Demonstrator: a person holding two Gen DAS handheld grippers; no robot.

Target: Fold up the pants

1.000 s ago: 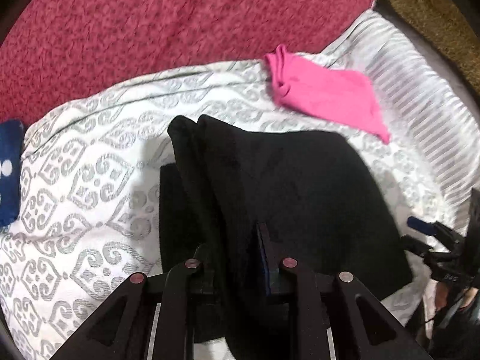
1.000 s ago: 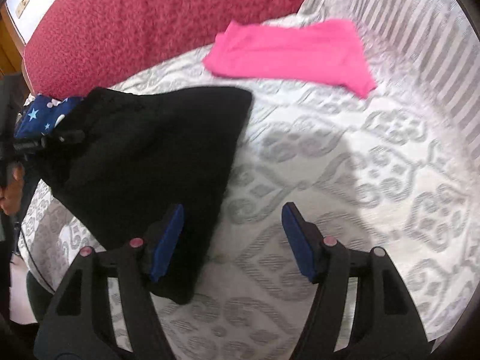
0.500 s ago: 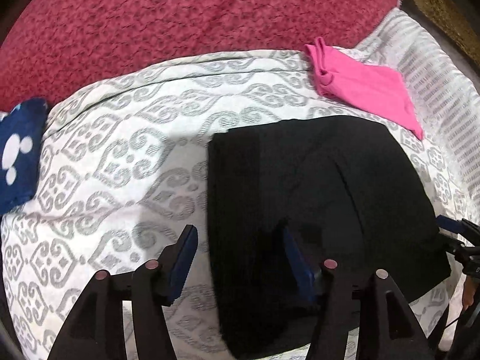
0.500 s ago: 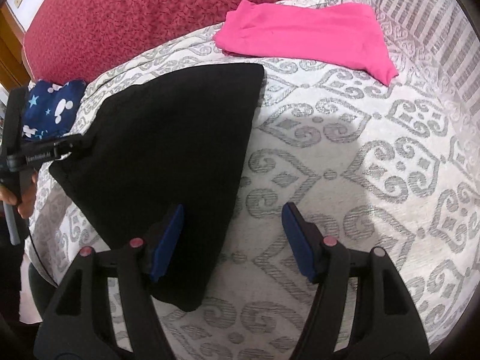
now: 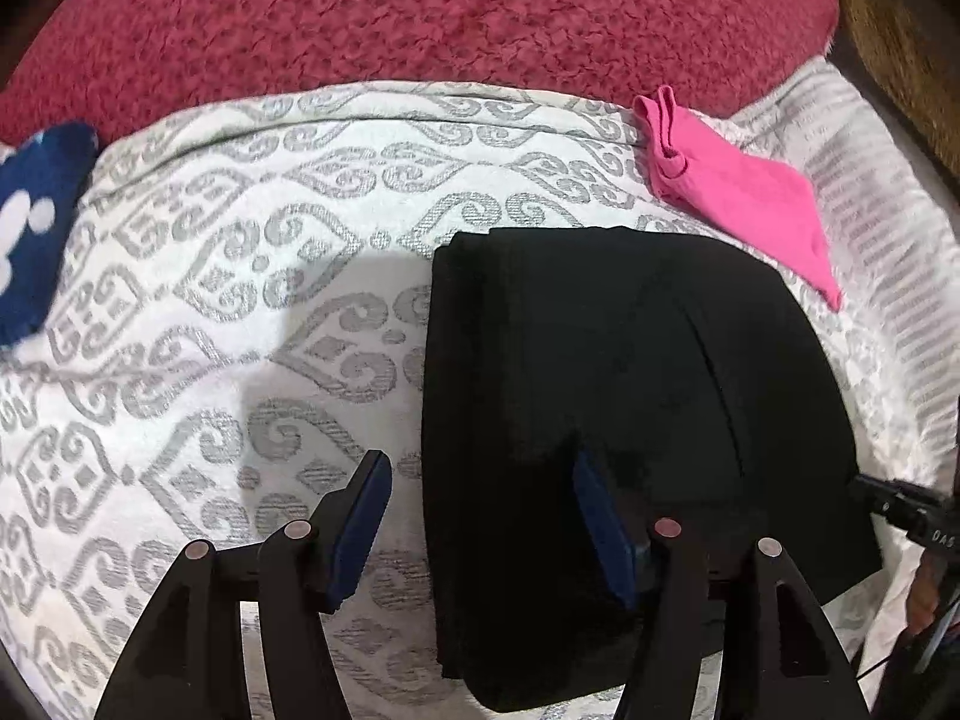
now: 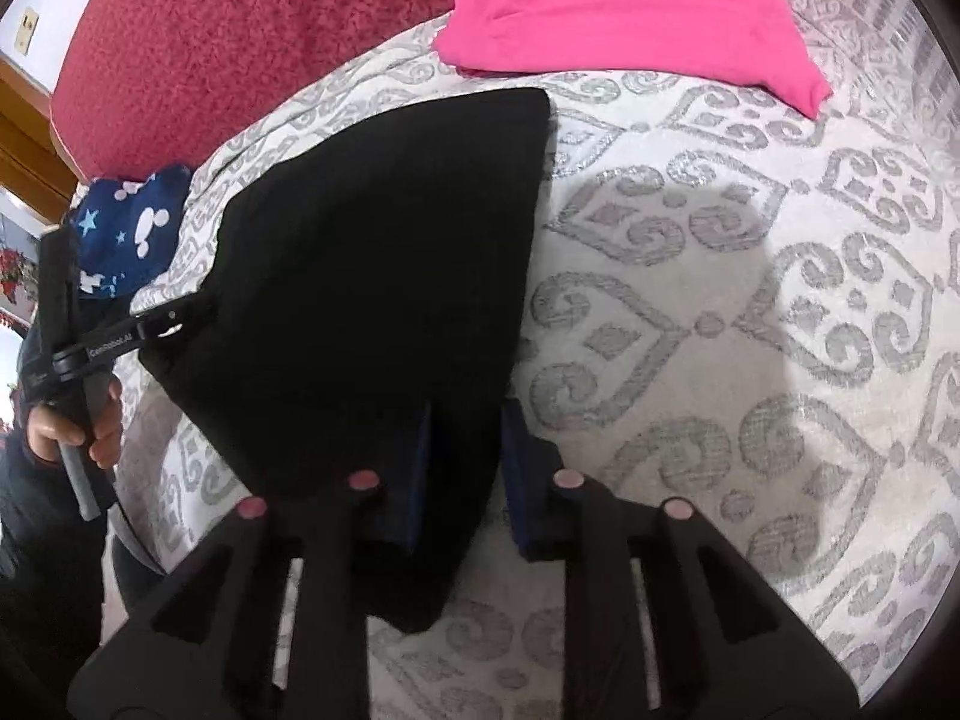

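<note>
Right gripper (image 6: 465,468) jaws just closing on black pants (image 6: 372,276) edge

We find the folded pants (image 5: 630,396) lying on the bed cover (image 5: 228,324). A second folded garment (image 5: 744,204) lies beyond them to the right, apart. A patterned cloth (image 5: 30,228) sits at the cover's far left edge, and a blanket (image 5: 420,18) lies behind all.
</note>
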